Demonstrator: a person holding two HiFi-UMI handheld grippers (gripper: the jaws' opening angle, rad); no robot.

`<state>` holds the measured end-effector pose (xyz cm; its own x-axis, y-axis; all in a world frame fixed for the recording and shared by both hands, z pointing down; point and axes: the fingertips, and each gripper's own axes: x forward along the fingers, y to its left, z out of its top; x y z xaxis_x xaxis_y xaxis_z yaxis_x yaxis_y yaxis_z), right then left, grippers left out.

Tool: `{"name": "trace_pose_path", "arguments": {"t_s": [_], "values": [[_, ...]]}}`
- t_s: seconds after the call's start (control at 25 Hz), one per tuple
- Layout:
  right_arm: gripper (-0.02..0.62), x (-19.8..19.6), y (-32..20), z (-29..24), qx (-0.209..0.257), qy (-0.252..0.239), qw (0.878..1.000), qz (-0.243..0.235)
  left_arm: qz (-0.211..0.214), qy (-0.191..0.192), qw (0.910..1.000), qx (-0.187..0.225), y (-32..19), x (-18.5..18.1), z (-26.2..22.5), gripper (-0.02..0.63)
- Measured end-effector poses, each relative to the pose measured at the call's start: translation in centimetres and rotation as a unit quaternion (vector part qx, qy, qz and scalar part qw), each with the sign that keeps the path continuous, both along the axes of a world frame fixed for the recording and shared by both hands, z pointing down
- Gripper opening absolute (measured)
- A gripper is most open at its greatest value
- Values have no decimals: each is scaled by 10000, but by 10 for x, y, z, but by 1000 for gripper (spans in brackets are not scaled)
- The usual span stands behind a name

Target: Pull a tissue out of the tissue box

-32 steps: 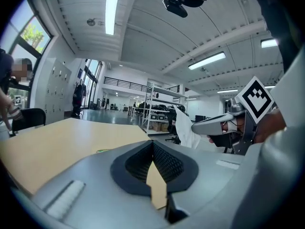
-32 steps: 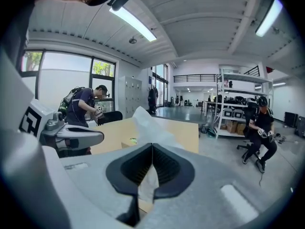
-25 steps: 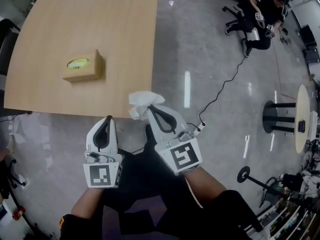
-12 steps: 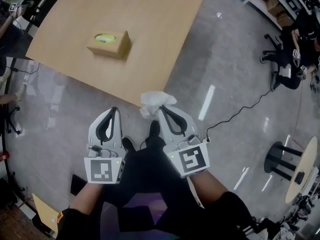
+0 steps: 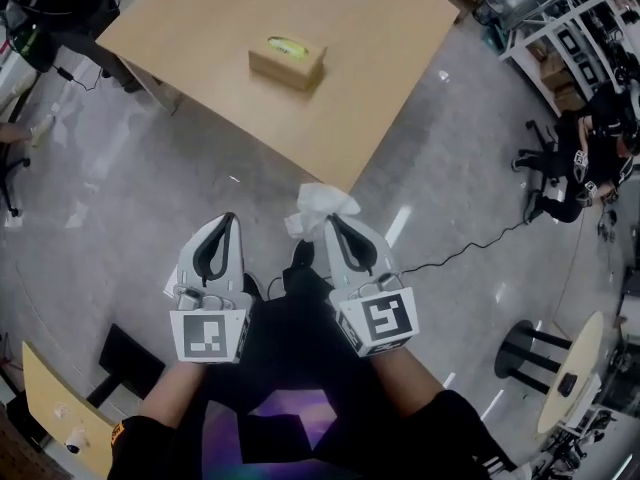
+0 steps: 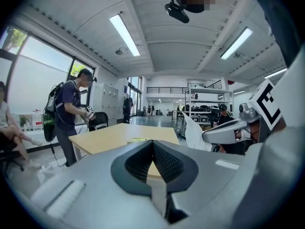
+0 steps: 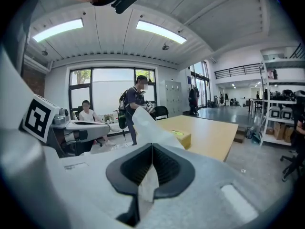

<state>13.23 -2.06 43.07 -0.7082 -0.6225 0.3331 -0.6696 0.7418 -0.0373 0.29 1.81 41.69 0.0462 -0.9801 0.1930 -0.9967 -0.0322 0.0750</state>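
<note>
Off the table's (image 5: 190, 18) left corner, at the head view's upper left, a person (image 5: 45, 3) in dark clothes, only partly in frame. Same person standing by that corner in the left gripper view (image 6: 66, 113), with a backpack on.

Next, held over the grey floor short of the table's near corner, the left gripper (image 5: 228, 220). Jaws pressed together tip to tip with nothing between, plain in the left gripper view (image 6: 152, 144), and only the table (image 6: 109, 136) visible past the pads.

On the table, set in from both edges that meet at the near corner and well apart from both grippers, the tissue box (image 5: 288, 61). Tan, with a yellow-green oval on top, and seen beyond the jaws in the right gripper view (image 7: 180, 136).

Just short of the near corner, off the table, a white tissue (image 5: 318, 206), crumpled and standing up from the right gripper (image 5: 328, 223). Jaws clamped on its lower part in the right gripper view (image 7: 151, 147), with the rest of the sheet (image 7: 145, 123) rising above the pads. Both grippers side by side, close but not touching.

Further right, a black cable (image 5: 470, 243) trailing across the floor. At the right edge, a seated person (image 5: 585, 163) in black, and below, a round table (image 5: 570, 378) on a dark base.
</note>
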Motion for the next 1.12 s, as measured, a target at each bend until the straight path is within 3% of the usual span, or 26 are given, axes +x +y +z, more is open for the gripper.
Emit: {"name": "trace_pose_path", "arguments": {"t_s": [0.16, 0.44, 0.68, 0.84, 1.12], "values": [[-3, -17, 51, -6, 89, 10, 9998, 174, 139, 48, 9998, 110, 50, -19, 8, 18], [-3, -20, 115, 6, -20, 112, 9997, 232, 284, 180, 9993, 176, 94, -17, 16, 18], [-5, -10, 140, 8, -30, 218, 9994, 272, 216, 67, 9997, 3, 97, -15, 17, 18], [-8, 3, 145, 12, -12, 168, 9991, 400, 489, -58, 9985, 223, 97, 2, 16, 18], [-8, 15, 136, 14, -101, -25, 9980, 625, 331, -49, 9994, 36, 94, -1, 16, 18]]}}
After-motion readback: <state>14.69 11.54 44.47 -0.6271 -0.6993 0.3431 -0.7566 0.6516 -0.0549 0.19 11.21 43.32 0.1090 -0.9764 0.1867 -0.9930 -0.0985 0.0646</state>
